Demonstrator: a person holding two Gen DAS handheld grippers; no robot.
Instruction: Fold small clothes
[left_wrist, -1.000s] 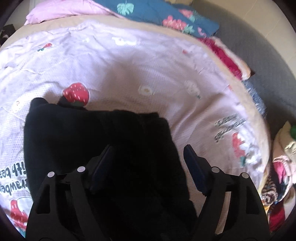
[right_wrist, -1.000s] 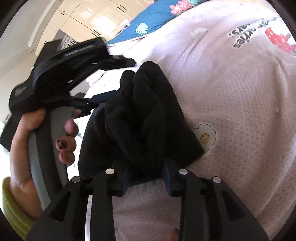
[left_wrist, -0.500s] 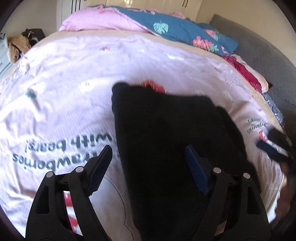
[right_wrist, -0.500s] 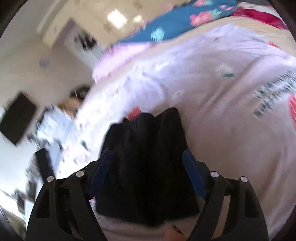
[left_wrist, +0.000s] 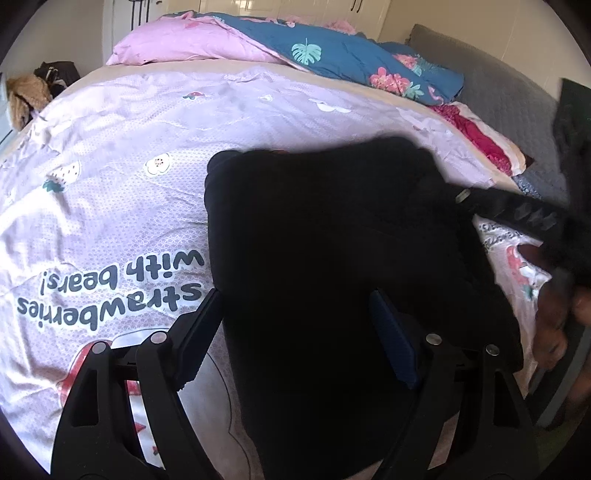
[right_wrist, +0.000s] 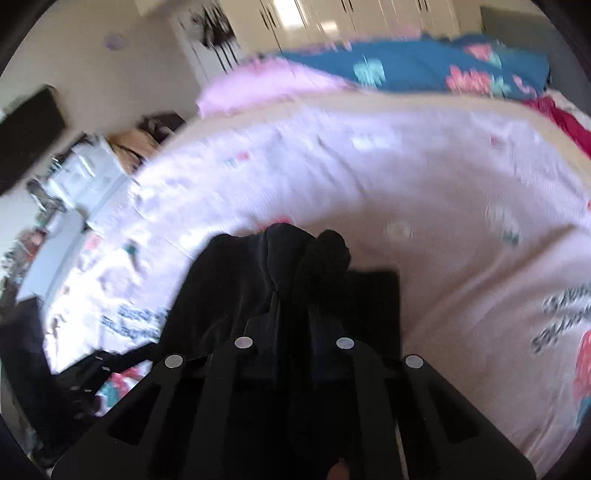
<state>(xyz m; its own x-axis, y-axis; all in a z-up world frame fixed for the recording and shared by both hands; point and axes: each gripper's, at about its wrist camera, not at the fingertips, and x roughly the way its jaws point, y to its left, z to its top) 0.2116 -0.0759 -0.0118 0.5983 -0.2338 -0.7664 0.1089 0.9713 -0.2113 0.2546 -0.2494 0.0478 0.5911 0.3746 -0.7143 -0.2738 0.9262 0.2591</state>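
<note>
The step in hand is a fold of the 1 black garment (left_wrist: 332, 258), which lies on the pink strawberry bedspread (left_wrist: 129, 166), just right of its printed "strawberries with bears!" lettering (left_wrist: 110, 284). The right gripper (right_wrist: 293, 314) has just closed and its jaws pinch a bunched edge of the garment, the cloth gathered into 2 lumps ahead of the tips. The left gripper (left_wrist: 295, 328) hovers over the garment's near part with its jaws spread wide — nothing pinched, its left finger over bare bedspread beside the lettering. My guess is the next move calls for carrying the pinched edge across the garment, the left gripper pinning or catching the opposite side. Count: 1 garment, 2 grippers — and beyond the garment 1 pink pillow (left_wrist: 184, 44) and 1 blue floral quilt (left_wrist: 351, 55).
</note>
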